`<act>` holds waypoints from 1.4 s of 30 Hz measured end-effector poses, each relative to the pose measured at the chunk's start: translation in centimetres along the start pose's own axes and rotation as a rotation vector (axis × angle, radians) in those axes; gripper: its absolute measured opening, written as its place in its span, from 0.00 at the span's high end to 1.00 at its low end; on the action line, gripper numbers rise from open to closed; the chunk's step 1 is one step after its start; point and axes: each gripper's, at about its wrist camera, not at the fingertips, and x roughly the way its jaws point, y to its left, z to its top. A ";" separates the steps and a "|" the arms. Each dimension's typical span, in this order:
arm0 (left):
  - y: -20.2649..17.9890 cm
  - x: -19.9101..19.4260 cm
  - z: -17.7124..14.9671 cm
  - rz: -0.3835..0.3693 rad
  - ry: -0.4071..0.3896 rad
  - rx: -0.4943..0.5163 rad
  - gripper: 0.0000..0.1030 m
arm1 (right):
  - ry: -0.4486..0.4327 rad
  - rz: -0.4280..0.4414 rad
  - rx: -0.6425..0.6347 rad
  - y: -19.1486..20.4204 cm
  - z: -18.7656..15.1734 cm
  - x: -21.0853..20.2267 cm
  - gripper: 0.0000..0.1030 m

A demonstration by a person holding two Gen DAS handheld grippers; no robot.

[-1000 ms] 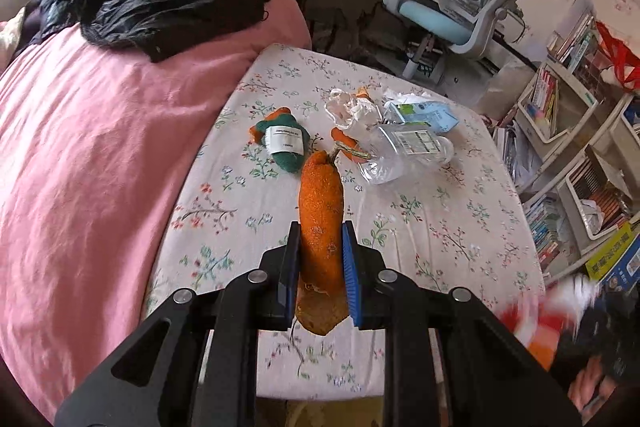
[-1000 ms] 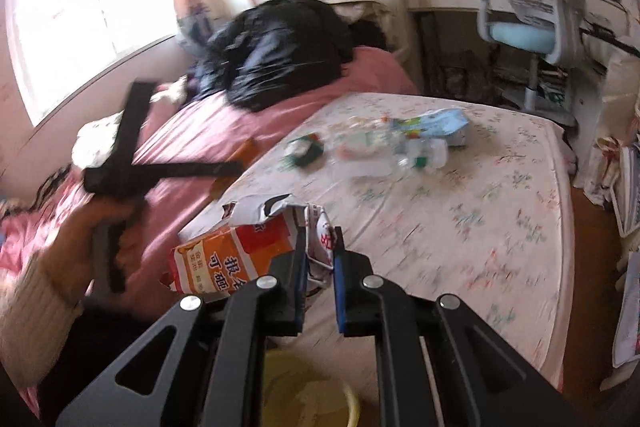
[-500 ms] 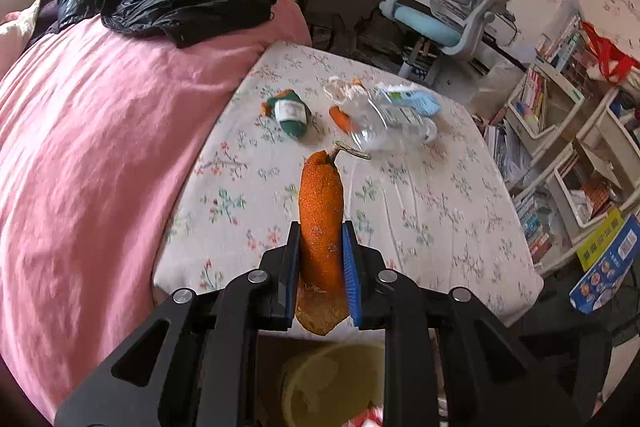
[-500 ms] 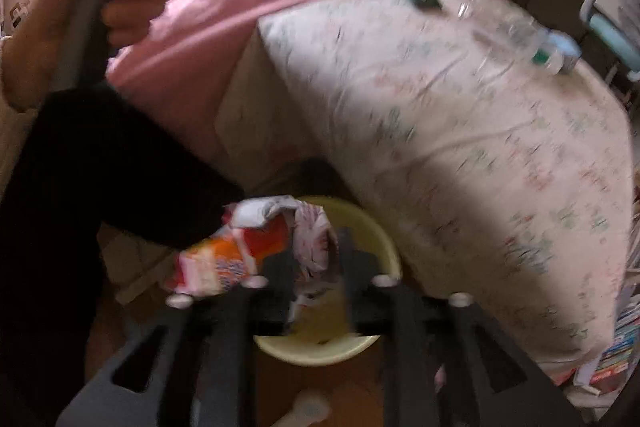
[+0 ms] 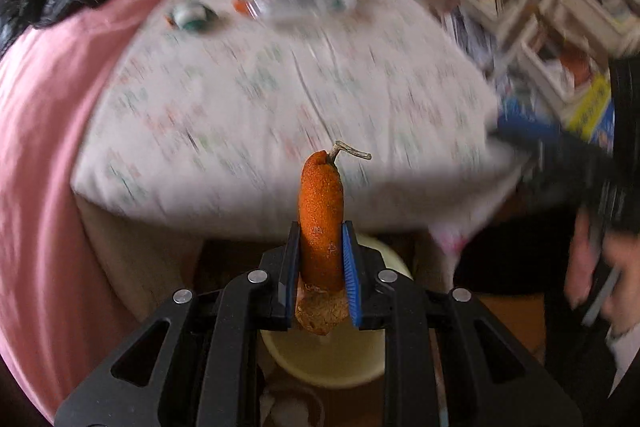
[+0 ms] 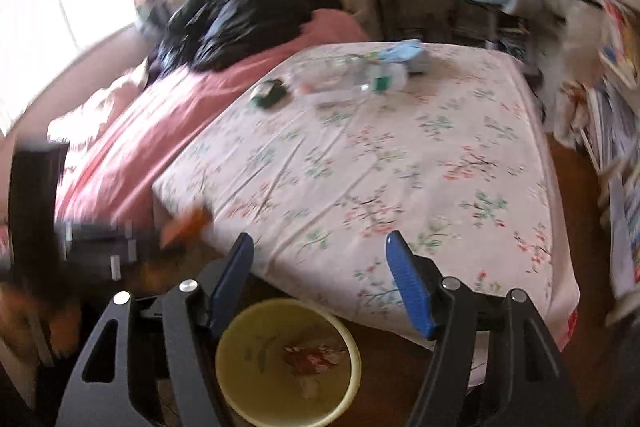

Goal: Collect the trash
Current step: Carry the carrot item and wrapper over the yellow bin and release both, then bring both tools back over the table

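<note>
Left gripper (image 5: 320, 267) clenched on an orange peel (image 5: 321, 223), poised above the yellow bin (image 5: 320, 363). Right gripper (image 6: 320, 279), jaws just opened and empty, above the same bin holding a crumpled wrapper (image 6: 312, 355). Beyond, a plastic bottle (image 6: 352, 79) lies on the floral sheet (image 6: 380, 167).

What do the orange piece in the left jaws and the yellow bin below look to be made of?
The orange piece looks like dried citrus peel: pebbled matte skin, a woody stem at the tip and a pale pithy underside. The yellow bin looks like smooth moulded plastic with a rounded rim and a dull sheen, though blur leaves that open.
</note>
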 end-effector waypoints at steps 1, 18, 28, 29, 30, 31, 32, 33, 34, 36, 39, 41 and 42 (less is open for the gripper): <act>-0.6 0.4 -0.9 0.007 0.031 0.017 0.81 | -0.004 0.001 0.013 -0.3 0.1 -0.1 0.36; -2.1 -0.6 -3.7 0.109 0.035 0.056 0.38 | -0.050 -0.043 -0.031 0.7 -0.9 -2.4 0.23; 1.8 -10.9 3.6 0.241 -0.472 -0.099 0.13 | -0.235 -0.177 -0.167 2.8 1.7 -4.6 0.13; 2.2 -11.3 4.7 0.255 -0.492 -0.104 0.13 | -0.266 -0.185 -0.187 3.1 2.5 -5.0 0.11; 2.5 -11.5 5.7 0.265 -0.507 -0.111 0.13 | -0.285 -0.186 -0.197 3.2 3.1 -5.1 0.11; 2.9 -11.6 7.0 0.275 -0.523 -0.121 0.12 | -0.303 -0.187 -0.207 3.2 3.7 -5.2 0.10; 3.2 -11.6 8.3 0.284 -0.537 -0.134 0.11 | -0.329 -0.192 -0.224 3.3 4.8 -5.3 0.09; 3.5 -11.4 9.7 0.293 -0.552 -0.149 0.11 | -0.345 -0.199 -0.235 3.4 5.4 -5.2 0.08; 3.7 -10.9 10.8 0.299 -0.563 -0.159 0.11 | -0.365 -0.208 -0.249 3.4 6.2 -5.1 0.07; 4.1 -10.4 13.1 0.305 -0.586 -0.176 0.11 | -0.393 -0.225 -0.271 3.4 8.3 -4.3 0.07; 4.2 -9.1 16.5 0.325 -0.599 -0.148 0.11 | -0.428 -0.255 -0.278 2.6 10.4 -3.0 0.07; 4.5 -8.2 17.7 0.342 -0.595 -0.130 0.10 | -0.444 -0.281 -0.236 1.5 10.9 -1.6 0.07; 4.7 -7.6 18.0 0.347 -0.594 -0.124 0.10 | -0.438 -0.284 -0.209 0.9 10.8 -1.2 0.07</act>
